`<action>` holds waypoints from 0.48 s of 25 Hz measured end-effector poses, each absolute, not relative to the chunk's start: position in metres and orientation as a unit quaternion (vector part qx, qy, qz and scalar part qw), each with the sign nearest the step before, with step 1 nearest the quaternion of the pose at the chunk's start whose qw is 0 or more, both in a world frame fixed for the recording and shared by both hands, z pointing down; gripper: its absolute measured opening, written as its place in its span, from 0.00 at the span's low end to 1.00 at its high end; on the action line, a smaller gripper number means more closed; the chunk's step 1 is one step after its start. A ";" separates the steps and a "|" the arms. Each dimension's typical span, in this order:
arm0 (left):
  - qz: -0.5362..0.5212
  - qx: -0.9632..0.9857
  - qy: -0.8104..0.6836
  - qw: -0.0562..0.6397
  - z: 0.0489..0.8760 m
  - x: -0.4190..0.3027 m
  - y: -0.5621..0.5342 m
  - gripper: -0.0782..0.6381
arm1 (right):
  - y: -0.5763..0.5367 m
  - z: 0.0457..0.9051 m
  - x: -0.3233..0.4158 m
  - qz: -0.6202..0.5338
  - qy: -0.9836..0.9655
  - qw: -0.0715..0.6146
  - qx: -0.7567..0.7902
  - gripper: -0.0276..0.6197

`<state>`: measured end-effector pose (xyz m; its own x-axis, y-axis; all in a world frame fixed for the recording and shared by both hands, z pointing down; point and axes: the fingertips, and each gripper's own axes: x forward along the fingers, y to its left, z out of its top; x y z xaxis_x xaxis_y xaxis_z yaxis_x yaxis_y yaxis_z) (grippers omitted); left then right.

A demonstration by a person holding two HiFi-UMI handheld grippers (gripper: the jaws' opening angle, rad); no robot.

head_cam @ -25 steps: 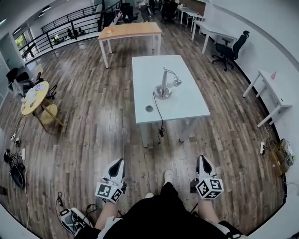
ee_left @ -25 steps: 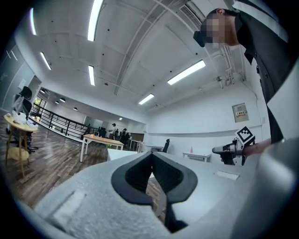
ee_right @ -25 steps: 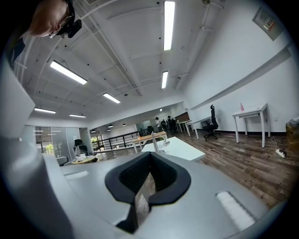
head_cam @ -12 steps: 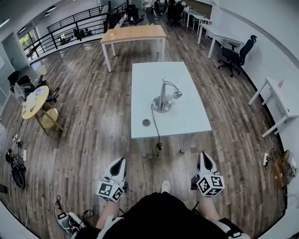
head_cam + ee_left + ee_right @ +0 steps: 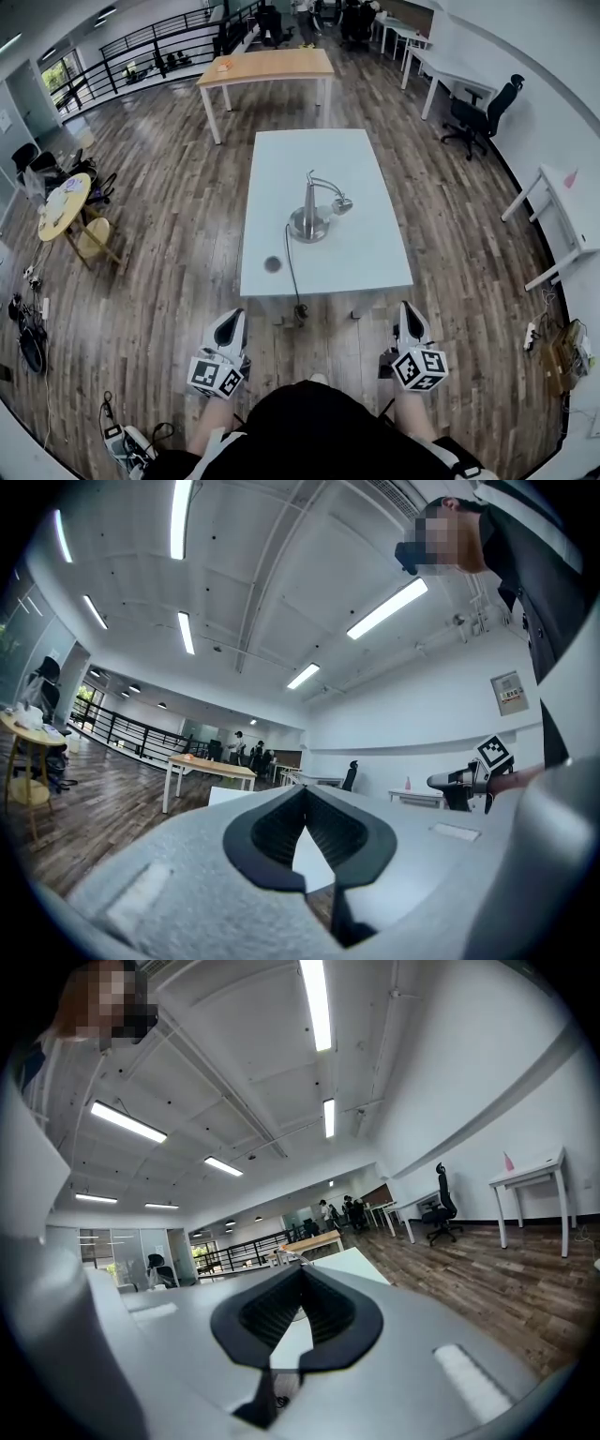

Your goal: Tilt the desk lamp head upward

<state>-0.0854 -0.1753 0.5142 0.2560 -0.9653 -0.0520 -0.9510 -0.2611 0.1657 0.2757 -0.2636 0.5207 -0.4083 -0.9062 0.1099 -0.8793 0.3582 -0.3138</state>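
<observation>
A silver desk lamp [image 5: 312,208] stands near the middle of the white table [image 5: 375,253], its round base on the top and its small head [image 5: 341,203] drooping to the right. Its black cord [image 5: 292,277] runs off the table's near edge. My left gripper [image 5: 230,323] and right gripper [image 5: 409,321] hang low in front of me, short of the table's near edge, both shut and holding nothing. In the left gripper view the jaws [image 5: 305,841] meet with the white table top showing beyond them. The right gripper view shows the same for the right gripper [image 5: 300,1321].
A small dark round object [image 5: 272,264] lies on the table's near left part. A wooden table [image 5: 265,67] stands beyond. A round yellow table [image 5: 58,203] sits far left, an office chair [image 5: 492,108] and white desks [image 5: 572,202] at the right. Cables [image 5: 122,436] lie by my feet.
The table and lamp have come nearer and shifted slightly left in the head view as I stepped forward. Both grippers stay shut and low at my sides.
</observation>
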 end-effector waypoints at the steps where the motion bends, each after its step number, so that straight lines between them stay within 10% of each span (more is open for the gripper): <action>1: -0.072 0.790 -0.607 0.051 0.513 -0.081 -0.182 0.11 | -0.269 0.521 0.278 -0.163 0.825 0.041 -0.540 0.05; 12: -0.059 0.798 -0.596 0.067 0.529 -0.067 -0.234 0.11 | -0.314 0.547 0.284 -0.190 0.820 0.028 -0.538 0.05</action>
